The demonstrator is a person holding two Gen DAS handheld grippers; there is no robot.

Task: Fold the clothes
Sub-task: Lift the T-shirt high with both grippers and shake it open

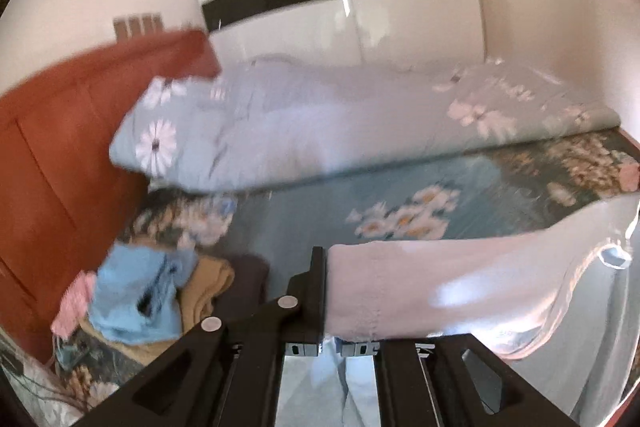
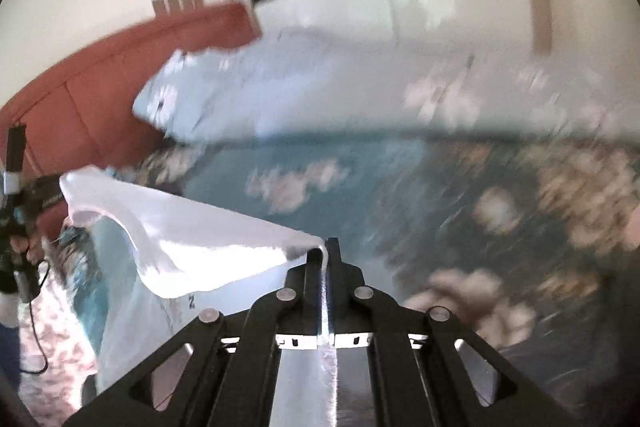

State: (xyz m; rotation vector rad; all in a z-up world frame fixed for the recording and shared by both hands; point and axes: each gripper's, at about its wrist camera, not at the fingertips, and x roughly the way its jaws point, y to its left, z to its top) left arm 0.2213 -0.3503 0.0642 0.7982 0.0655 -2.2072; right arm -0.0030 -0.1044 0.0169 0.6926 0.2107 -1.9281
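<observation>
A pale pink-white garment (image 1: 440, 291) is stretched in the air above the bed between both grippers. My left gripper (image 1: 326, 259) is shut on its edge; the cloth covers the right finger and drapes off to the right. In the right wrist view my right gripper (image 2: 323, 251) is shut on a thin edge of the same garment (image 2: 192, 231), which spreads off to the left toward the person's other hand. Both views are blurred by motion.
The bed has a teal floral sheet (image 1: 320, 203) and a red-brown headboard (image 1: 60, 131). A rolled pale blue floral quilt (image 1: 280, 123) lies at the back. A pile of clothes, blue (image 1: 136, 299), tan and pink, sits by the headboard. A white wardrobe (image 1: 340, 7) stands behind.
</observation>
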